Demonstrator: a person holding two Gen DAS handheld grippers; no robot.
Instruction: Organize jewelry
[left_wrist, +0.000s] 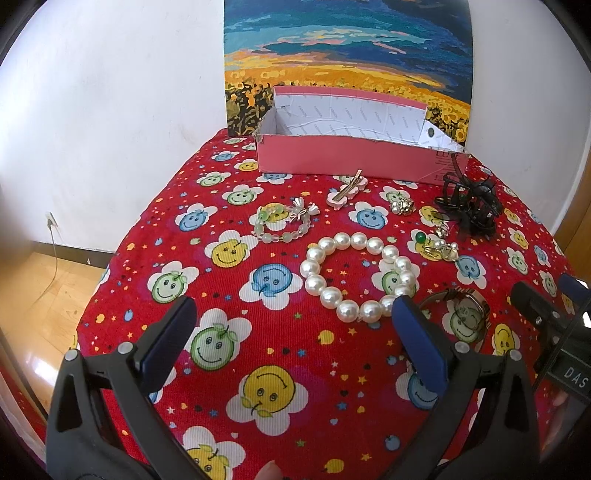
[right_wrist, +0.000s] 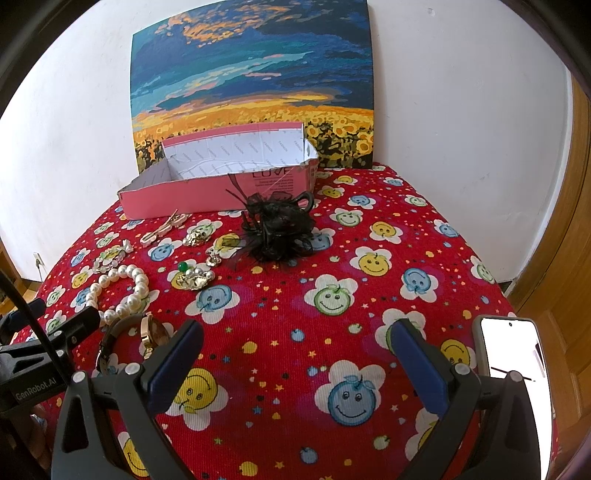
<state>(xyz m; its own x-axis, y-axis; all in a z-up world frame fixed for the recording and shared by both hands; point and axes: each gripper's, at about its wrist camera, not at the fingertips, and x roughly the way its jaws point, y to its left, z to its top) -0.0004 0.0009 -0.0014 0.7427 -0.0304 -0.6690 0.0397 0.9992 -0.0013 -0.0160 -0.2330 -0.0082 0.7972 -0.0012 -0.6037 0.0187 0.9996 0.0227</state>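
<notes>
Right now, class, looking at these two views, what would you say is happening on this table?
A person holds two grippers, left gripper and right gripper, both open and empty above the red cloth. Nothing is sorted yet: the pearl bracelet, watch, green bead bracelet and black hair clip lie loose, and nothing shows inside the pink box.

Both wrist views low, forward, sharing pink box (left_wrist: 354, 158).

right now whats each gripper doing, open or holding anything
Left gripper: open, holding nothing, over the cloth near the pearl bracelet.
Right gripper: open, holding nothing.
</notes>
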